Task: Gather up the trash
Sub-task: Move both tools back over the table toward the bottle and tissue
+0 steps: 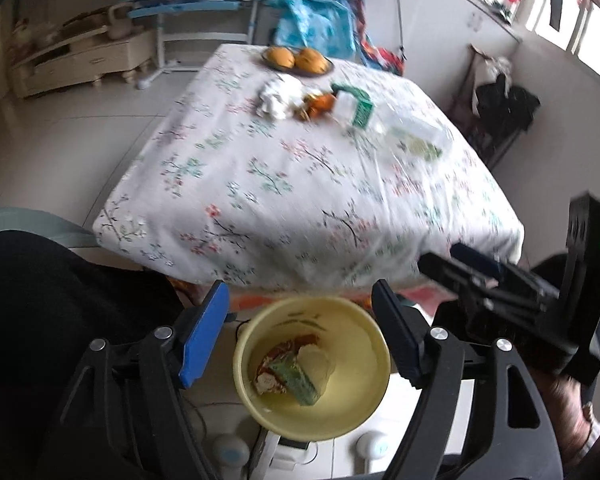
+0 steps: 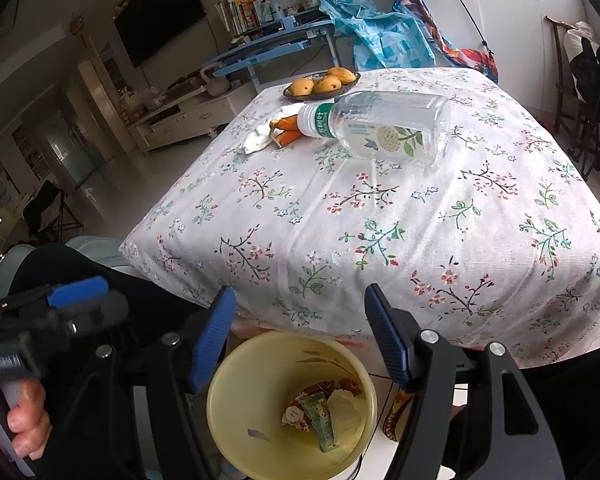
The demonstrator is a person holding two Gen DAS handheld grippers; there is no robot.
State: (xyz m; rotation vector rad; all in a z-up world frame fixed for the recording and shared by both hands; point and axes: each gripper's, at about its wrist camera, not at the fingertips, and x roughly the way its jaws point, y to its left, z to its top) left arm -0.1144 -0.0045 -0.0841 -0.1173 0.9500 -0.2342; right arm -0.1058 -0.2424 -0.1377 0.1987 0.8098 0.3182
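A yellow bin (image 1: 364,360) (image 2: 228,400) stands on the floor at the table's near edge. It holds a green wrapper (image 1: 296,384) (image 2: 320,420), a brown wrapper and a clear plastic scrap. My left gripper (image 1: 300,336) hangs open right above the bin, nothing between its blue pads. My right gripper (image 2: 300,340) is also open and empty over the bin. On the floral tablecloth lie a clear plastic bottle (image 2: 380,128) (image 1: 416,136) on its side, a crumpled white tissue (image 1: 278,98) (image 2: 260,138), orange peel (image 1: 318,106) (image 2: 286,130) and a green-and-white carton (image 1: 356,108).
A plate of mangoes (image 1: 298,60) (image 2: 320,82) sits at the table's far edge. Behind it are a blue desk (image 2: 268,40) and blue plastic bags (image 2: 376,28). A chair with dark clothes (image 1: 504,108) stands to the right. White devices and cables lie on the floor by the bin.
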